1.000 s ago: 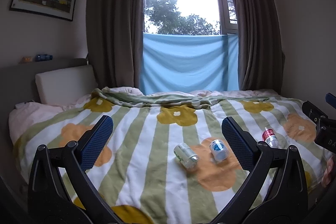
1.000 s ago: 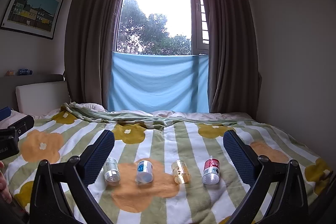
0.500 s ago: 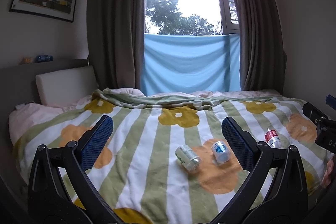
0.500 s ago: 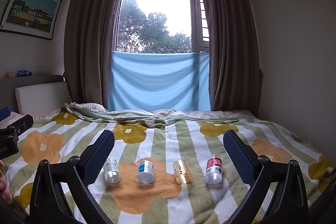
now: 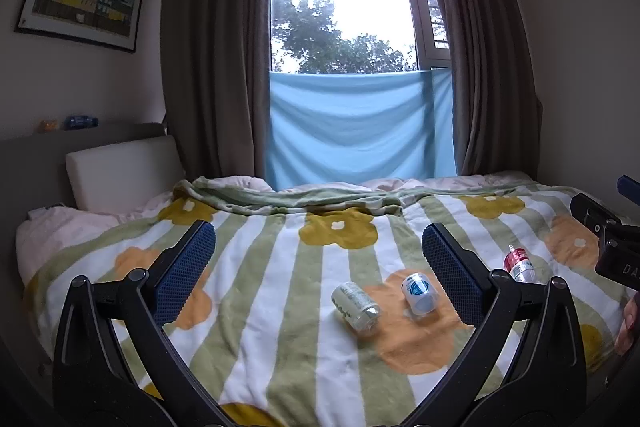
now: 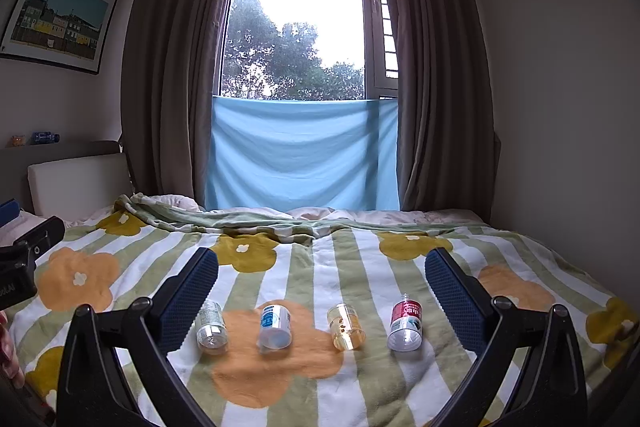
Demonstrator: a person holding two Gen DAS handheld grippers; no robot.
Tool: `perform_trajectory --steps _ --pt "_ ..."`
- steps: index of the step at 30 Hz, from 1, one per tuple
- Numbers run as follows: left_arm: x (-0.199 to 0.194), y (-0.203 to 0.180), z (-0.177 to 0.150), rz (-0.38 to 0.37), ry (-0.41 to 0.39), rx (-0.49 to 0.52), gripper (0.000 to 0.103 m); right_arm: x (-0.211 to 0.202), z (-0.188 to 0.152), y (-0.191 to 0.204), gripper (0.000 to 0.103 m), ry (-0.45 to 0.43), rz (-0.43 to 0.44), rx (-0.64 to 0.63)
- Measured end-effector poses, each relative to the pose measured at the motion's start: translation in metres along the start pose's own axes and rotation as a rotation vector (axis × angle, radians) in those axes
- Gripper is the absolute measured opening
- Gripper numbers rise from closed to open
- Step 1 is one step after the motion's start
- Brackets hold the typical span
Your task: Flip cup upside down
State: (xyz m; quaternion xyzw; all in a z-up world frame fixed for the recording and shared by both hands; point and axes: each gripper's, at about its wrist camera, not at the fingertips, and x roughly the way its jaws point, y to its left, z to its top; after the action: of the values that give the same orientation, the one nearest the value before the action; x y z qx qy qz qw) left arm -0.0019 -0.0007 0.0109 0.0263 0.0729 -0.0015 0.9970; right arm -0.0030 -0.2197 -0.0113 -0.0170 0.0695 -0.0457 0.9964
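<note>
Several small clear cups lie on their sides in a row on the flowered blanket [image 6: 304,267]: a green-labelled cup [image 6: 211,327], a blue-labelled cup [image 6: 275,325], an amber cup [image 6: 345,327] and a red-labelled cup [image 6: 405,321]. My right gripper [image 6: 320,283] hovers open above and in front of the row, holding nothing. In the left wrist view the green-labelled cup [image 5: 355,305], blue-labelled cup [image 5: 417,294] and red-labelled cup [image 5: 519,265] show to the right; the amber cup is hidden behind a finger. My left gripper [image 5: 318,255] is open and holds nothing, left of the cups.
The bed fills the room up to a window with brown curtains [image 6: 172,87] and a blue cloth [image 6: 302,155]. A white pillow [image 5: 120,173] leans on the headboard at left. The other gripper [image 5: 608,239] and a hand [image 5: 628,323] show at the right edge.
Both grippers have risen or pulled back a little, so the cups sit slightly lower in each view. The cups have not moved and both grippers stay open.
</note>
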Motion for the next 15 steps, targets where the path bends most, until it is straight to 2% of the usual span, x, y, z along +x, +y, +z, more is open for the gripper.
perform_trajectory --steps 15 --pt "0.001 0.0023 -0.0042 -0.028 0.013 -0.03 0.103 0.0 0.0002 0.0005 0.103 0.003 0.0 0.001"
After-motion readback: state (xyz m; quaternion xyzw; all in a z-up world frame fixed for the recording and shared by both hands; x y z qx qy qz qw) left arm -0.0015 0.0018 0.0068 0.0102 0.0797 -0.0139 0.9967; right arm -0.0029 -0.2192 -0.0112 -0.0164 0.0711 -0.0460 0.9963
